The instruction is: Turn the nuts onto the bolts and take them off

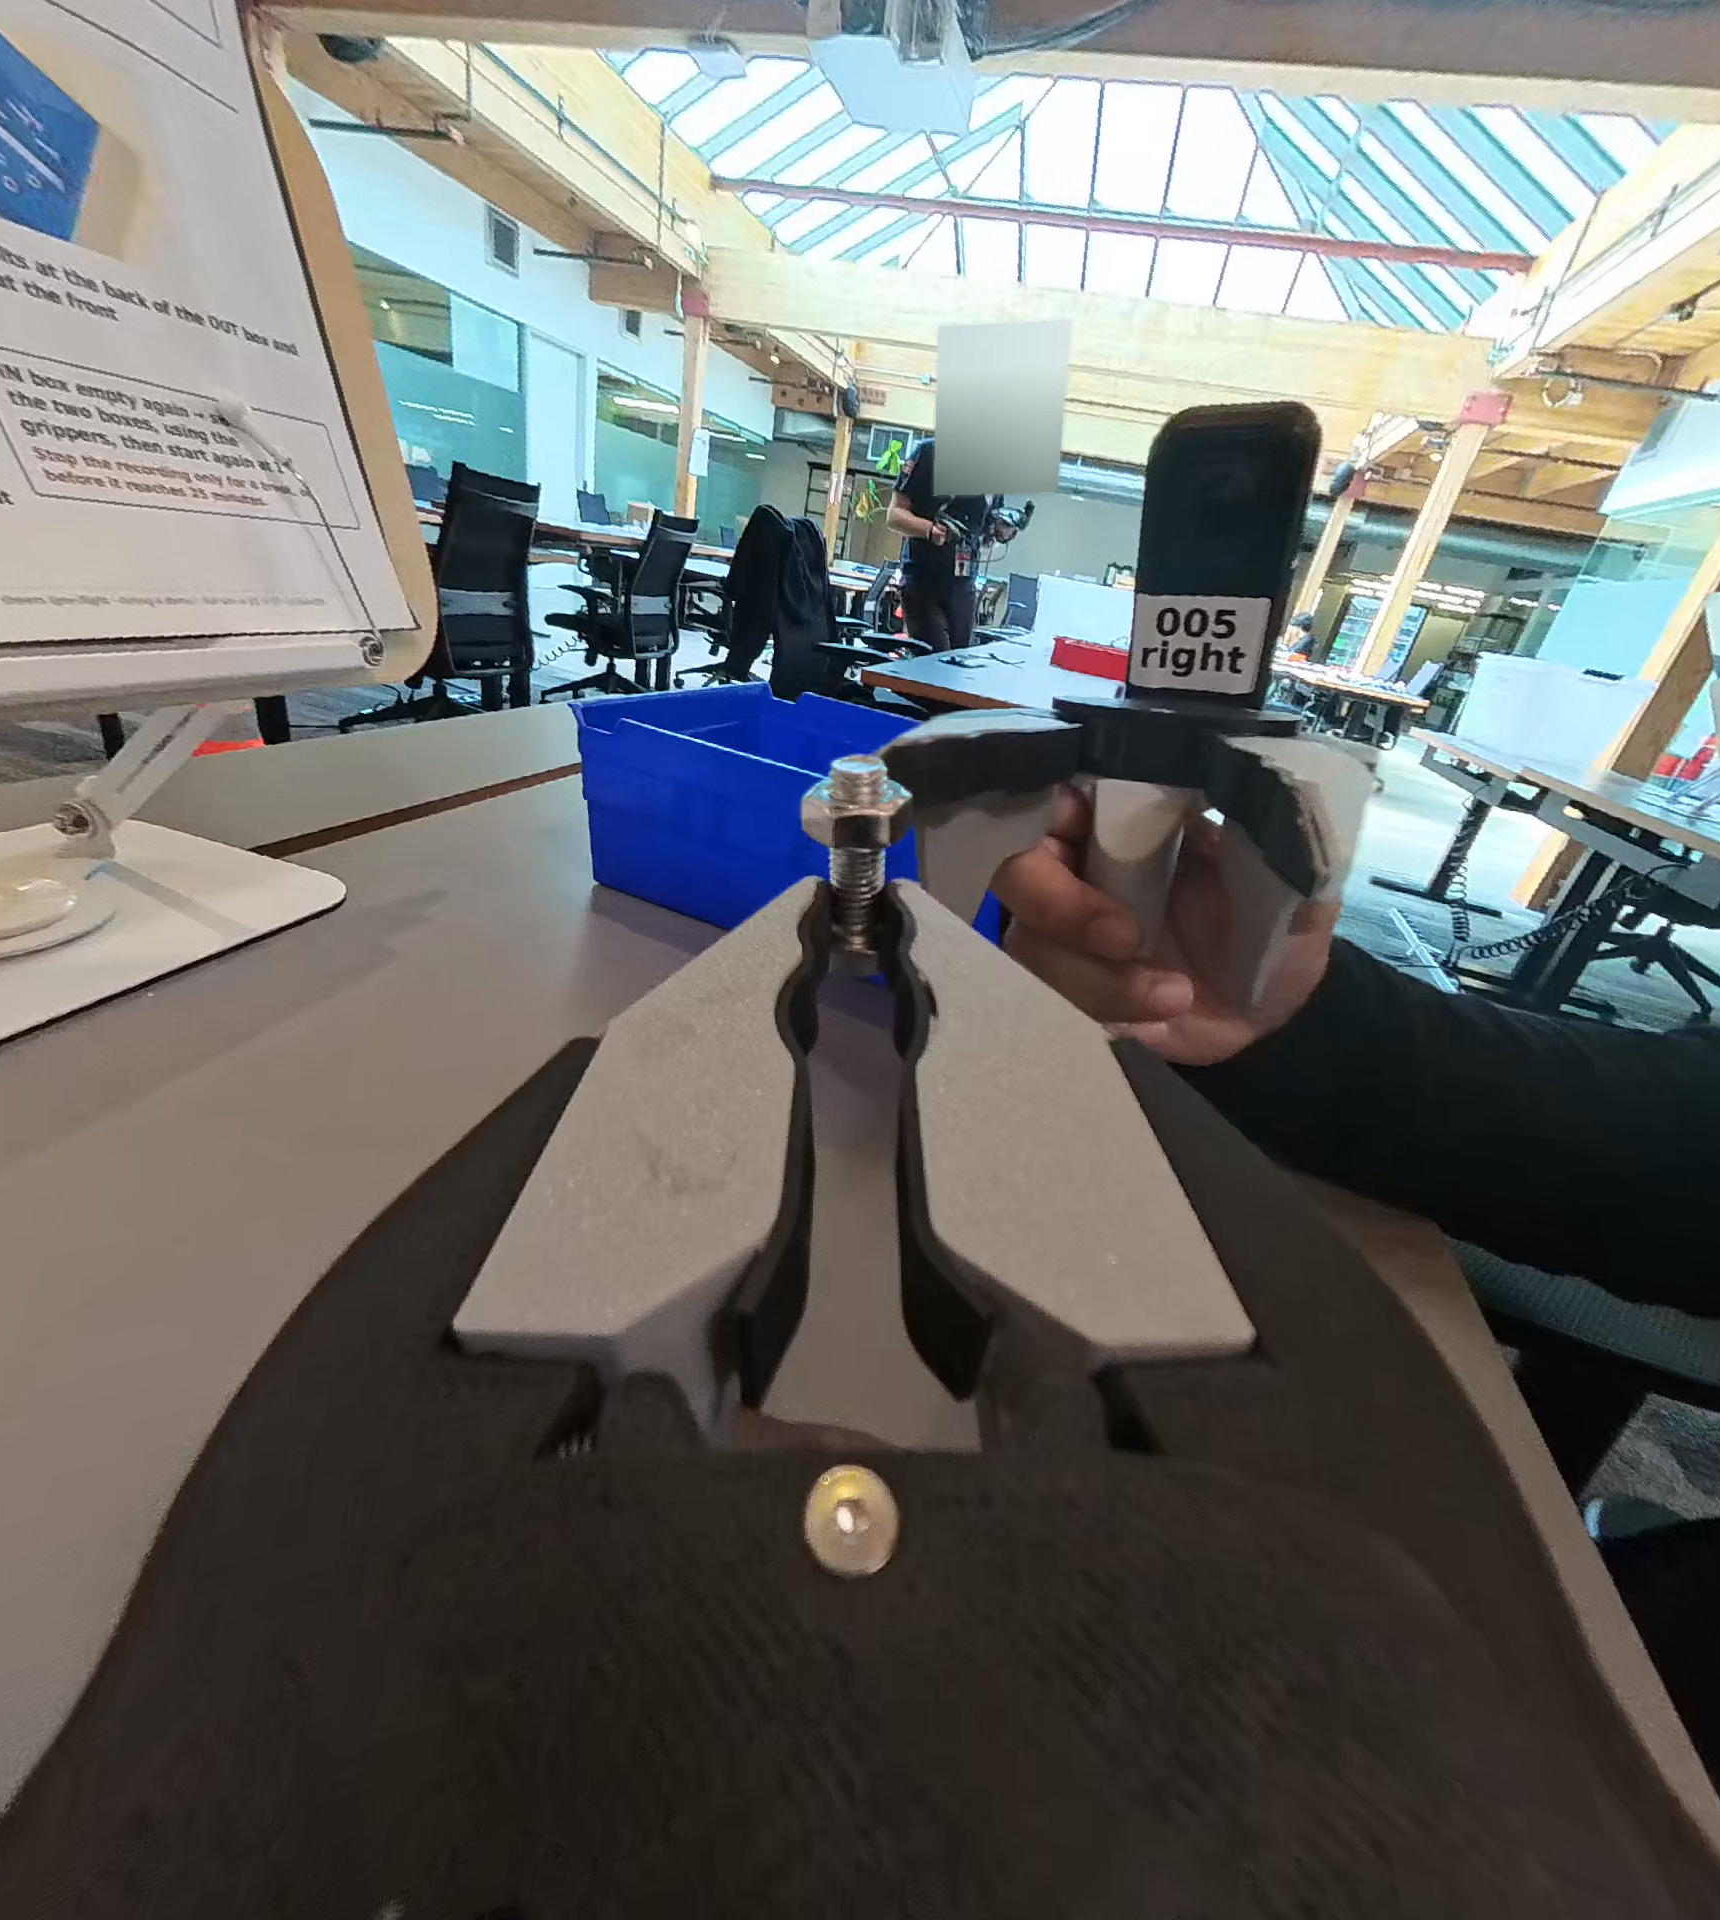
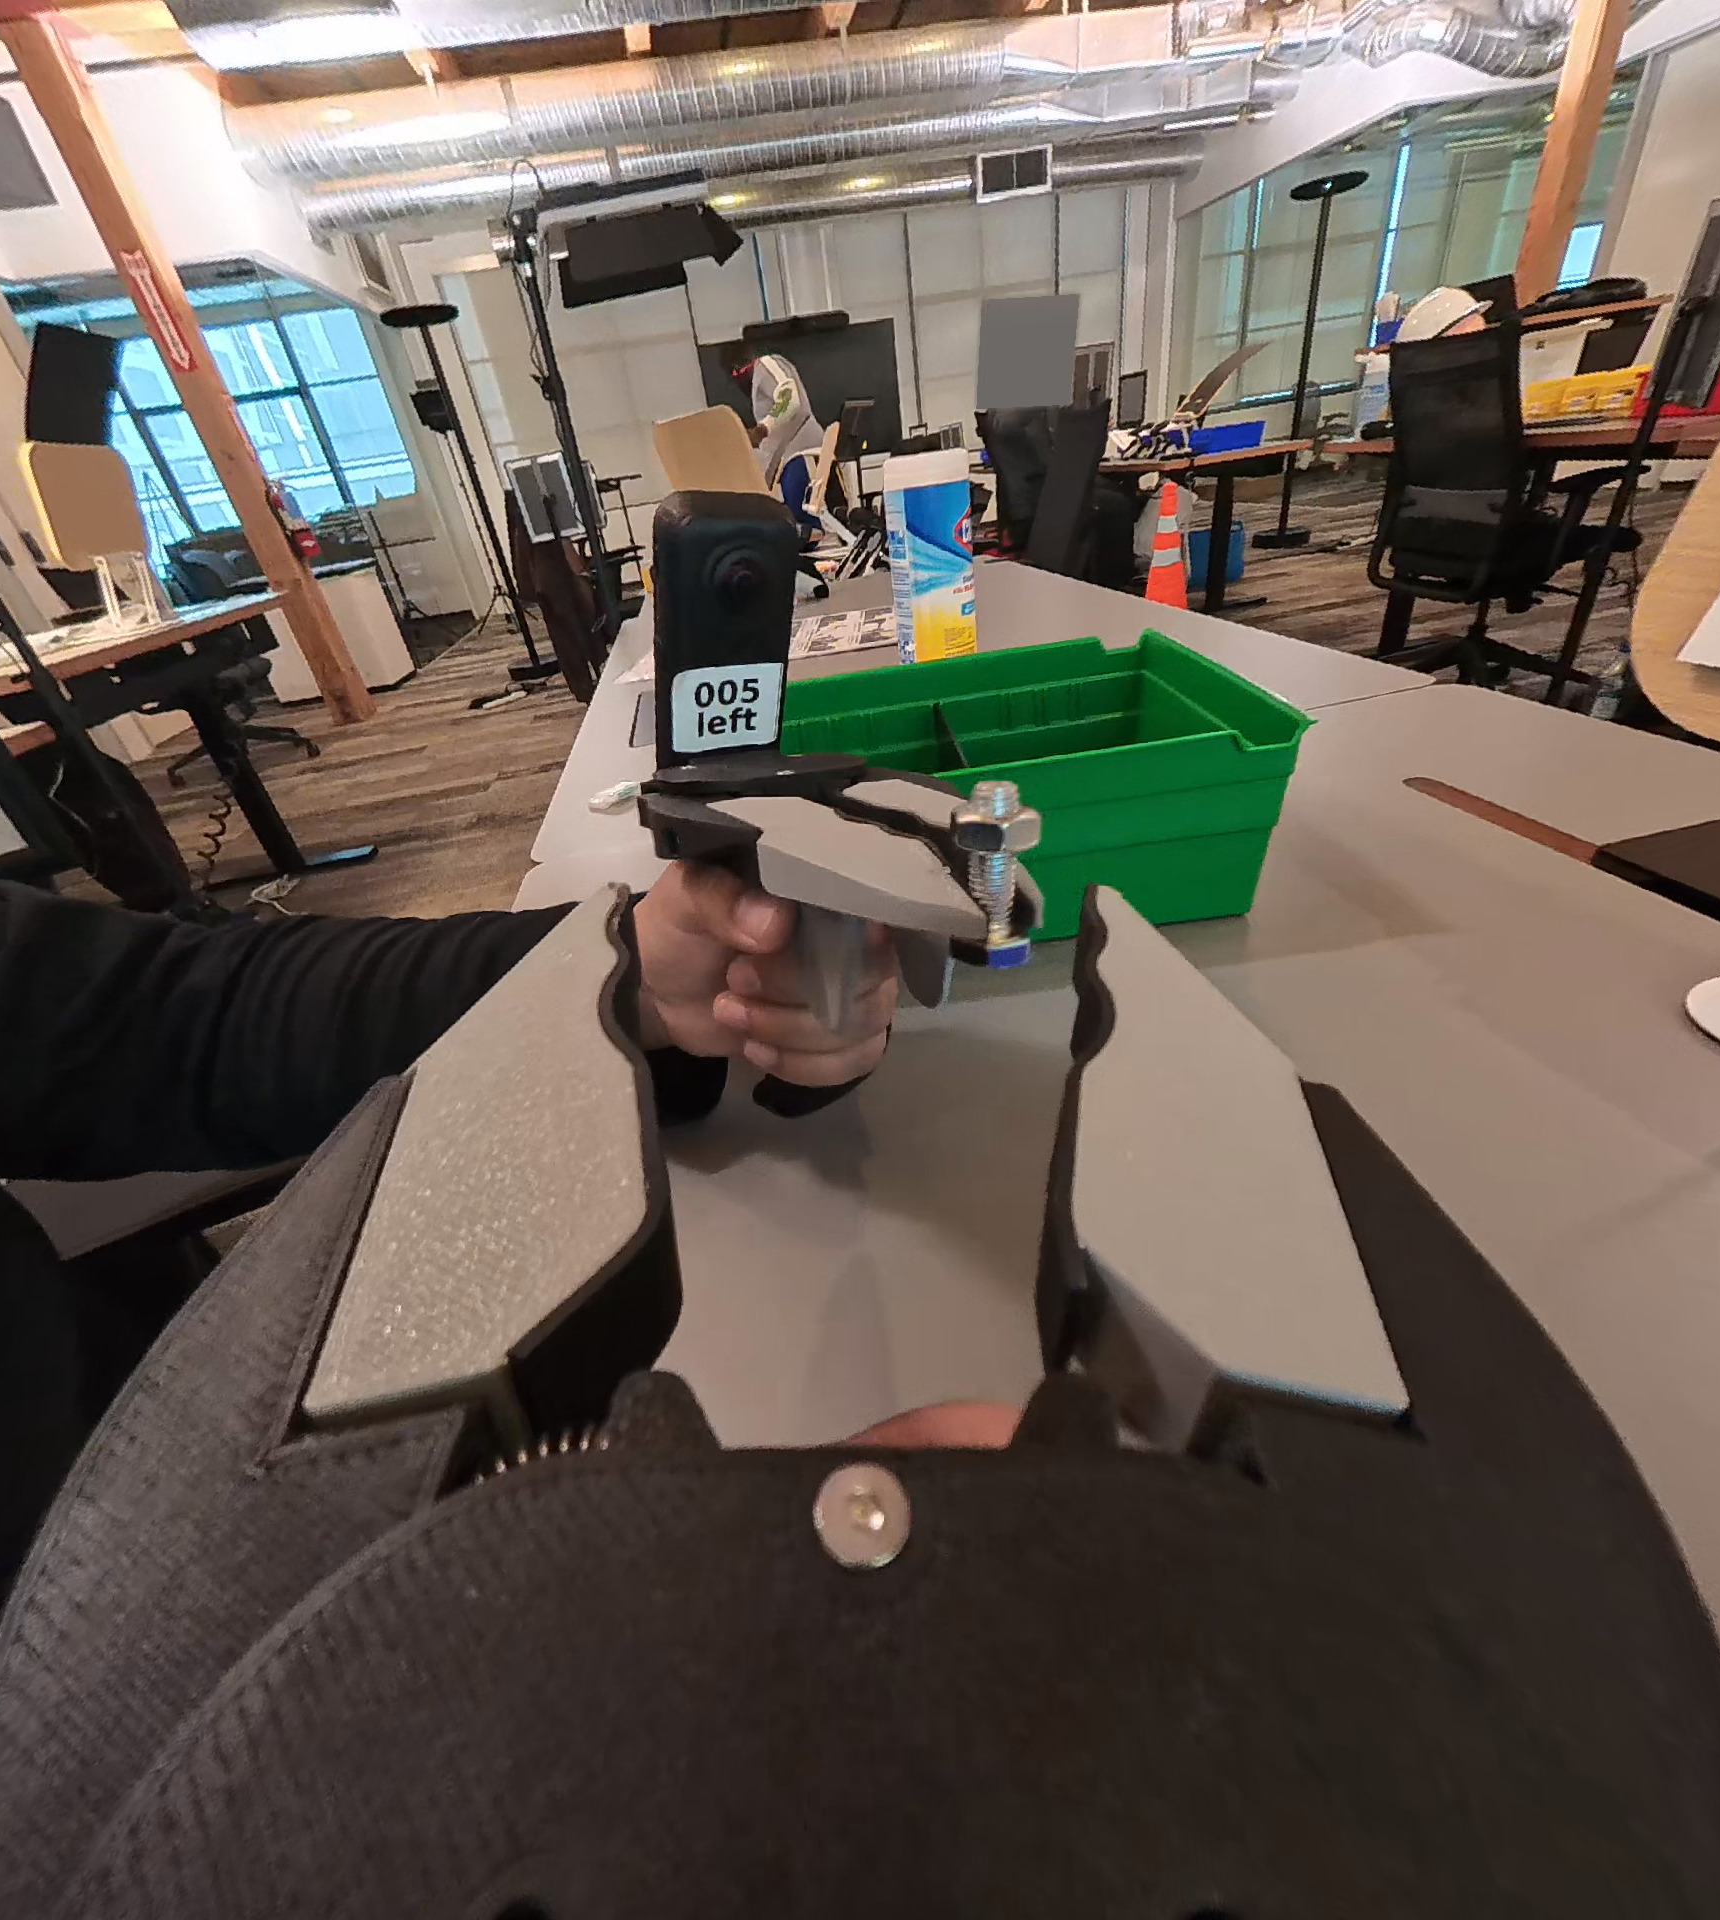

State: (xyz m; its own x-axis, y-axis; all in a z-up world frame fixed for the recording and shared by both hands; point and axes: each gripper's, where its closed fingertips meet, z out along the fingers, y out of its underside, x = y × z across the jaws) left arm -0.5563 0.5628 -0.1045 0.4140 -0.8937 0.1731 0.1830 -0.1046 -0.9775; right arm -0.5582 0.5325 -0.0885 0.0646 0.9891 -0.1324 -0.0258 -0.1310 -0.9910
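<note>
left wrist view: left gripper (image 1: 856, 914) clamps the upright bolt (image 1: 854, 894), nut (image 1: 854, 812) near its top, before the blue bin (image 1: 690, 800); right gripper (image 2: 856, 925) gapes empty beside the bolt.

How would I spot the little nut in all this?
Find the grey table and the green plastic bin on it. In front of the bin, the left tool grips an upright silver threaded bolt. The shiny six-sided steel nut rings the bolt near its top.
</note>
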